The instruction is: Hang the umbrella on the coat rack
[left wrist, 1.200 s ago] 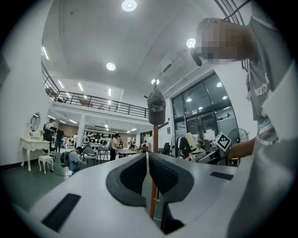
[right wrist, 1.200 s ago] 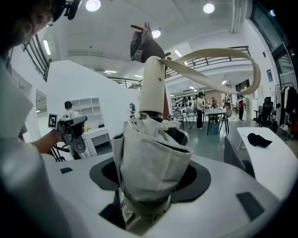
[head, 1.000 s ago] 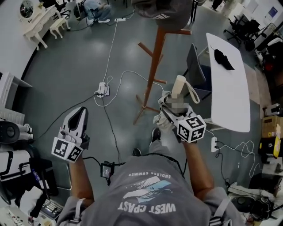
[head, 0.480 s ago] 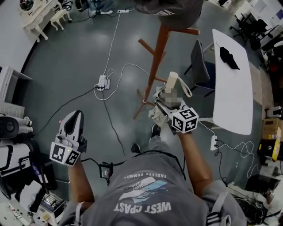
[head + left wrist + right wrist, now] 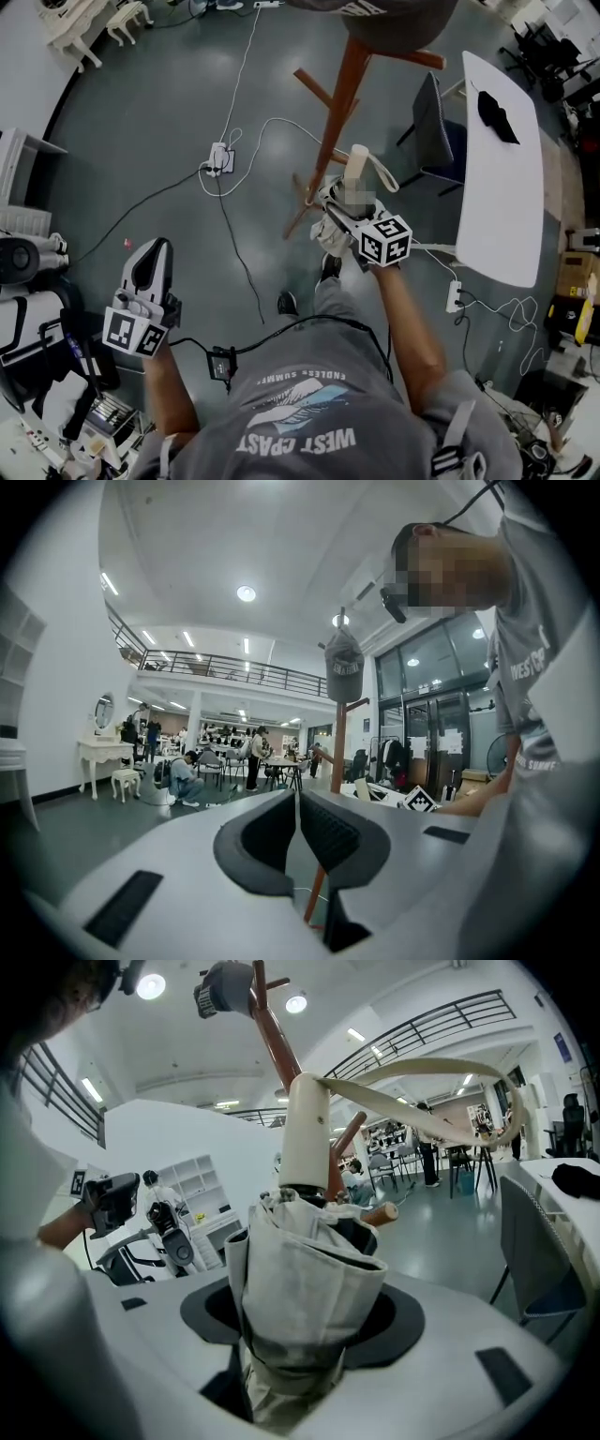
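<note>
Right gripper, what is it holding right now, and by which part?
The folded beige fabric umbrella: the right gripper is shut around its bunched canopy, cream handle sticking out beyond.

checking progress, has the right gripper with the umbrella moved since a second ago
Yes. The right gripper, shut on the umbrella, has moved closer to the coat rack pole.

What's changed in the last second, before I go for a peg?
The right gripper carried the umbrella forward, closer to the coat rack pole. Unchanged: its jaws stay clamped on the folded umbrella, which is not hung yet; the left gripper stays shut, empty and low at the person's side.
</note>
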